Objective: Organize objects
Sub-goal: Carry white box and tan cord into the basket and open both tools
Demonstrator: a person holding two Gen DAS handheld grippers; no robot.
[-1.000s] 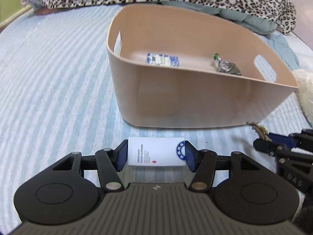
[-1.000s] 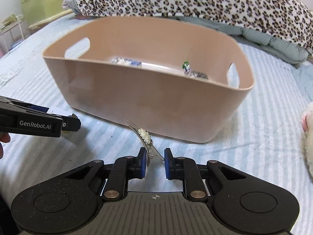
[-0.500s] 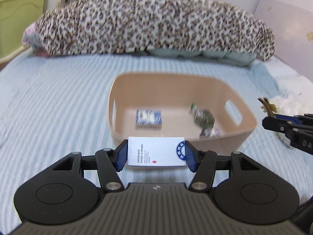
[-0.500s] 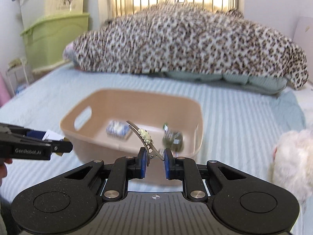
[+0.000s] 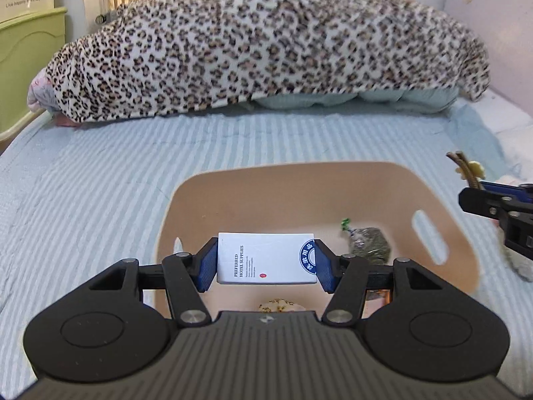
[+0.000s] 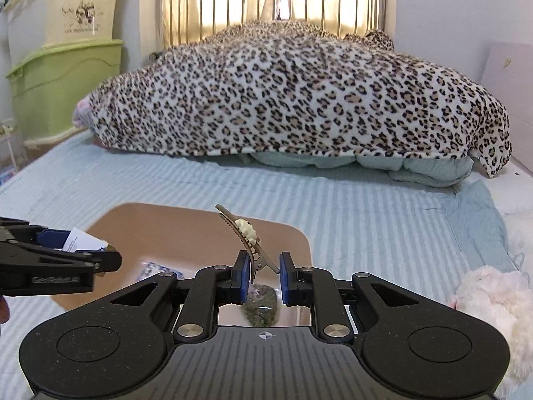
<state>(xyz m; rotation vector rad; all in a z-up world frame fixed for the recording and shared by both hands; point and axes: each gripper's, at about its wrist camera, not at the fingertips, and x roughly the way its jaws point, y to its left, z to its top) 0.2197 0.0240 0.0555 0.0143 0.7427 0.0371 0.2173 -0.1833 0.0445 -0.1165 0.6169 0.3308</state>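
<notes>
My left gripper (image 5: 266, 263) is shut on a white box (image 5: 266, 261) printed "Preferred Hotel Supplies" and holds it above the inside of the beige tub (image 5: 286, 186). My right gripper (image 6: 265, 278) is shut on a metal hair clip (image 6: 245, 236) with a cream flower and holds it over the tub (image 6: 186, 226) too. In the tub lie a grey-green foil packet (image 5: 368, 245), a small blue-and-white packet (image 6: 156, 270) and a speckled item (image 5: 278, 306) partly hidden by my left gripper. The left gripper also shows in the right wrist view (image 6: 103, 261).
The tub sits on a bed with a pale blue striped cover (image 5: 93, 193). A leopard-print blanket (image 6: 293, 96) lies heaped at the far end. A white plush toy (image 6: 493, 300) lies to the right. Green and cream storage bins (image 6: 63, 63) stand at the left.
Both grippers have risen from the bed in front of the tub and moved forward over it, each still holding its object. The tub now sits below them.
</notes>
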